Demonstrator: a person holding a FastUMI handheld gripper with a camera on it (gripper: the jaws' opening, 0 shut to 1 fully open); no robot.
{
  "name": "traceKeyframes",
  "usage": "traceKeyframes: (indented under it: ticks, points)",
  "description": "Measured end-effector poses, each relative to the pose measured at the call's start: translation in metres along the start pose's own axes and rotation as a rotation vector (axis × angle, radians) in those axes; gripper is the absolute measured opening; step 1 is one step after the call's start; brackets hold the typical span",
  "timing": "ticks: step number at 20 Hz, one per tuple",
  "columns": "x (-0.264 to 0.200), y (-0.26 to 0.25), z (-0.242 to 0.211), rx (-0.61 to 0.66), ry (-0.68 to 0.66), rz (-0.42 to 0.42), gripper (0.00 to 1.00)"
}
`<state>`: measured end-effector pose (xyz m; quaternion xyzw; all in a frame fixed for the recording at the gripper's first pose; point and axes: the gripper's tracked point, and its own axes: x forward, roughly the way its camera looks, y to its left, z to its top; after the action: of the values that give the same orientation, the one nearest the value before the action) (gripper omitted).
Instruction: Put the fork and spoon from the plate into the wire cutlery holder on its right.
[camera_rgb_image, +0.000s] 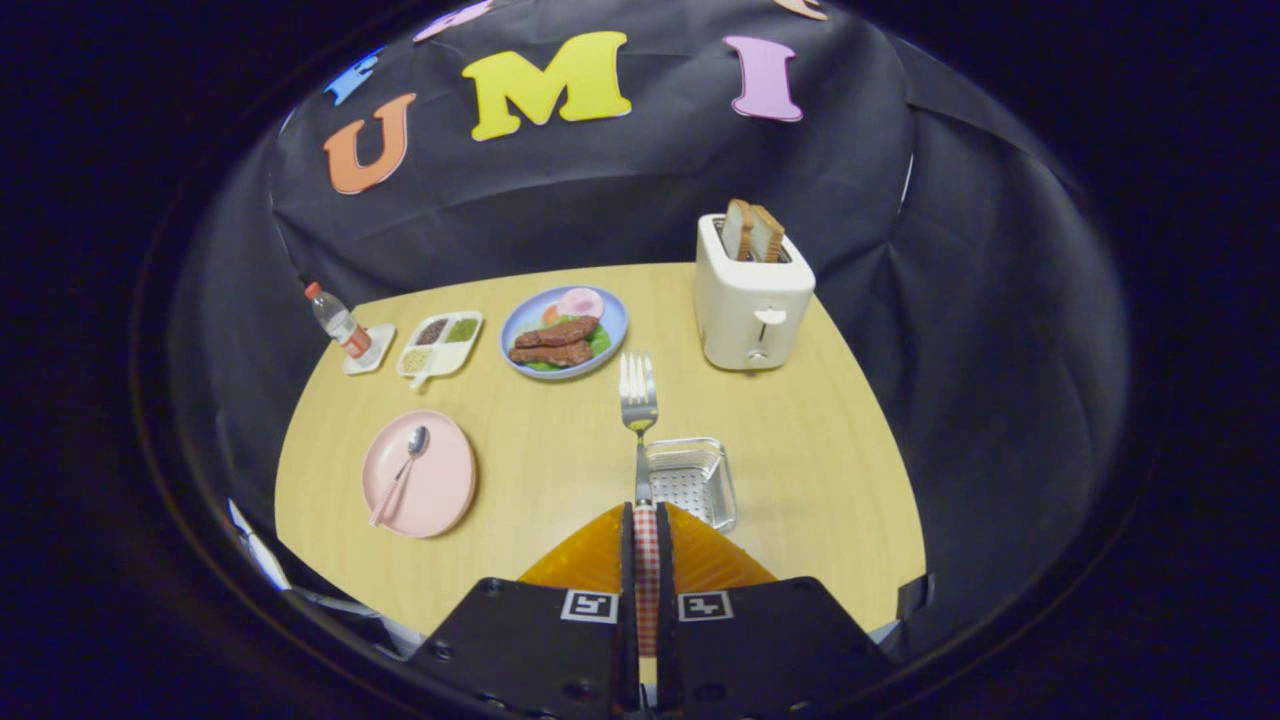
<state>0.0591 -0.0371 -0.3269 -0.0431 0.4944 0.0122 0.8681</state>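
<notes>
My gripper (645, 515) is shut on the fork (638, 400), whose red-checked handle sits between the fingers while the steel tines stick out ahead, above the table. The wire cutlery holder (690, 482) stands just ahead of the fingers, slightly right of the fork's stem. Off to the left lies the pink plate (420, 475) with the spoon (403, 472) resting on it, its bowl pointing away from me.
A white toaster (752, 295) with two bread slices stands beyond the holder to the right. A blue plate of food (563, 333), a divided sauce dish (440, 345) and a small bottle (338, 320) on a coaster line the far side of the wooden table (820, 450).
</notes>
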Motion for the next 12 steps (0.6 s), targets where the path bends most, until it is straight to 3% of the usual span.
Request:
traceKeyframes:
  ticks: [7, 12]
  points:
    - [-0.021, -0.009, -0.001, -0.036, 0.123, 0.094, 0.07]
    - [-0.018, -0.028, -0.007, -0.024, 0.267, 0.050, 0.07]
